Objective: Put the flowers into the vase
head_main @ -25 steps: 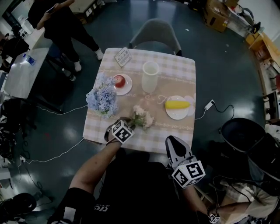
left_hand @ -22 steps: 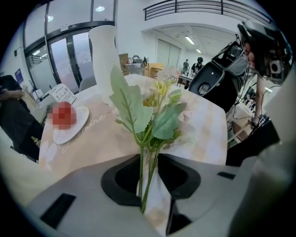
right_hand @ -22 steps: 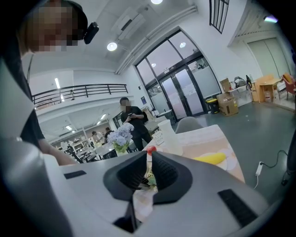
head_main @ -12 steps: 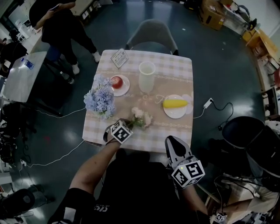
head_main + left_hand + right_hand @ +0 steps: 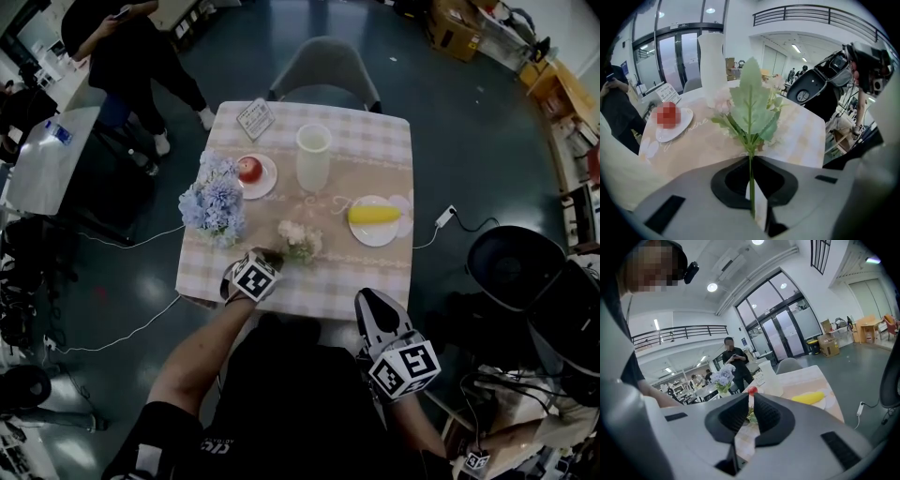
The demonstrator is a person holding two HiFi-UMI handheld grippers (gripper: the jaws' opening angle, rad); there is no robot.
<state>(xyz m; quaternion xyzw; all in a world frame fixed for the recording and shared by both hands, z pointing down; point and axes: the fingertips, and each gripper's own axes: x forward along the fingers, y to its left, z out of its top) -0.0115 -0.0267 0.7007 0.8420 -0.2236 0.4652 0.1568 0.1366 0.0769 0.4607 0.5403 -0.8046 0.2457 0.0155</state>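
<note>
Well, at the near side of the checked table the left gripper has its jaws closed tight on the thin green stem of a small sprig of pink flowers. Seen from that gripper's own camera, the stem runs straight up out of the pinch. A broad green leaf fans out above it, with the pale blooms behind. Whether the blooms rest on the cloth or hang just clear of it, I cannot tell.

Take the middle of the table as the dial, with twelve at the grey chair on the far side. The sprig is then at about six o'clock, between the middle and the near edge, and the left gripper comes in at seven. The tall white vase stands upright at twelve, well apart from the sprig. A bunch of blue flowers sits at nine o'clock. Just beside it, at about ten, a red apple lies on a small white plate. At three o'clock a yellow fruit lies on a second plate. A small card is at the eleven o'clock corner.

The right gripper hangs off the table on the near side, at about five o'clock, with its jaws drawn together and holding nothing. A person stands on the floor beyond the table's far left corner.
</note>
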